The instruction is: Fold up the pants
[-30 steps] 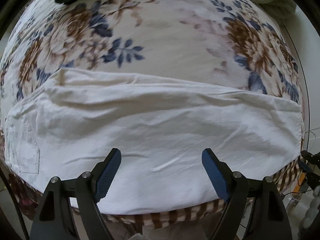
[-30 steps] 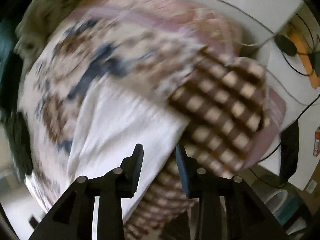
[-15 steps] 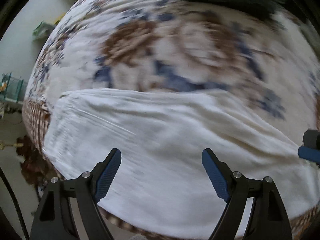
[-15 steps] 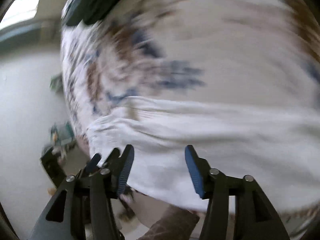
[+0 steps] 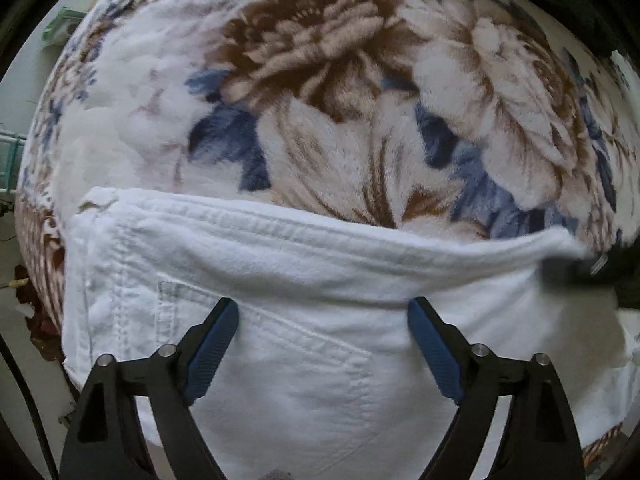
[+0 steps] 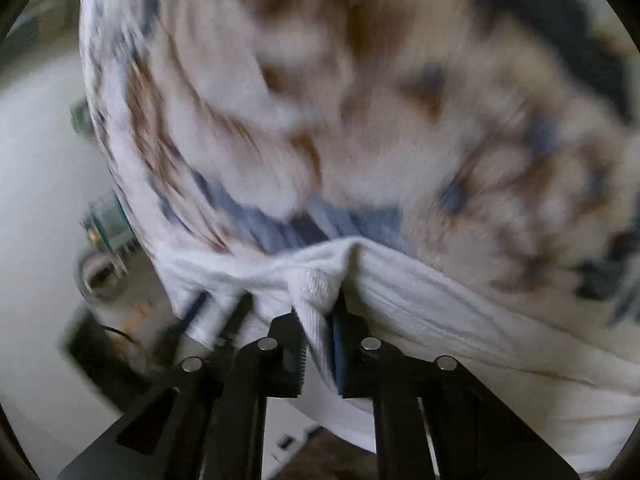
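White cotton pants (image 5: pixel 320 320) sprawl on the floral blanket (image 5: pixel 340 100) — soft, floppy — right gripper (image 6: pixel 320 340) closing on the waistband at twelve o'clock, left gripper (image 5: pixel 322 344) opening, empty.

The white pants (image 5: pixel 320 320) lie spread flat along the near edge of a bed, on a fleecy blanket printed with brown and blue flowers. The cloth is a soft cotton twill with visible stitched seams. In the left wrist view the waistband runs down the left side, a patch pocket with double stitching sits in the middle of the panel, and the far edge forms a long rolled fold running across the blanket. Toward the right that fold lifts off the bed. In the right wrist view, which is blurred, a bunched pinch of the white fabric (image 6: pixel 320 304) rises into a small peak.
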`<state>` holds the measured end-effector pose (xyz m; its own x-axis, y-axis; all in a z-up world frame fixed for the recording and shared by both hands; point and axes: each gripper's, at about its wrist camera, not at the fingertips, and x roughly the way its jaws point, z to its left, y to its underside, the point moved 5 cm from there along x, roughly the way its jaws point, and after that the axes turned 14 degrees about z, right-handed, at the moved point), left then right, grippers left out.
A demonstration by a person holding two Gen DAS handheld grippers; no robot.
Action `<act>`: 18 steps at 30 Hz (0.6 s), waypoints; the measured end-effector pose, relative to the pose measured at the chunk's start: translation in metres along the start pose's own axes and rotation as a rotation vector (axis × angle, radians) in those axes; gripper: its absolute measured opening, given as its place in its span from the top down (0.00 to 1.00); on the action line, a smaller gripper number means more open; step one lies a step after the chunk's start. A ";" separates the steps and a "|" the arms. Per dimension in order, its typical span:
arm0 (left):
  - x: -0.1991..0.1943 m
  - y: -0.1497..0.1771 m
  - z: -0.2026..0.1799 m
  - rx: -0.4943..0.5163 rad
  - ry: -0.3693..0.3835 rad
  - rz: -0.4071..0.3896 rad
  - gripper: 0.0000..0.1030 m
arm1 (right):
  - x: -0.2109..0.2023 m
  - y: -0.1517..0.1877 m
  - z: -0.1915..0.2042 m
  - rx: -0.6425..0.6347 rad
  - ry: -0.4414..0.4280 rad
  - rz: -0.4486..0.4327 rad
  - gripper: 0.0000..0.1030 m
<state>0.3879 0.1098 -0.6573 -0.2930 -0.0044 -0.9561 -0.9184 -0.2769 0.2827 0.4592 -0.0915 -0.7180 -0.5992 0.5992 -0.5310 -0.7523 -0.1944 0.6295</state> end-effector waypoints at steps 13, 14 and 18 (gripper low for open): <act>-0.002 -0.004 0.009 -0.021 0.067 0.042 0.13 | 0.020 0.000 0.015 -0.089 0.176 0.134 0.59; -0.003 -0.005 0.009 -0.015 0.062 0.045 0.13 | 0.028 -0.001 0.016 -0.090 0.163 0.156 0.78; -0.006 -0.010 0.013 -0.004 0.059 0.042 0.13 | 0.019 -0.010 0.021 -0.054 0.137 0.089 0.90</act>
<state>0.3951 0.1250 -0.6532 -0.3146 -0.0731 -0.9464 -0.9045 -0.2793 0.3223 0.4606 -0.0619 -0.7225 -0.6930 0.4671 -0.5491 -0.7059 -0.2853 0.6483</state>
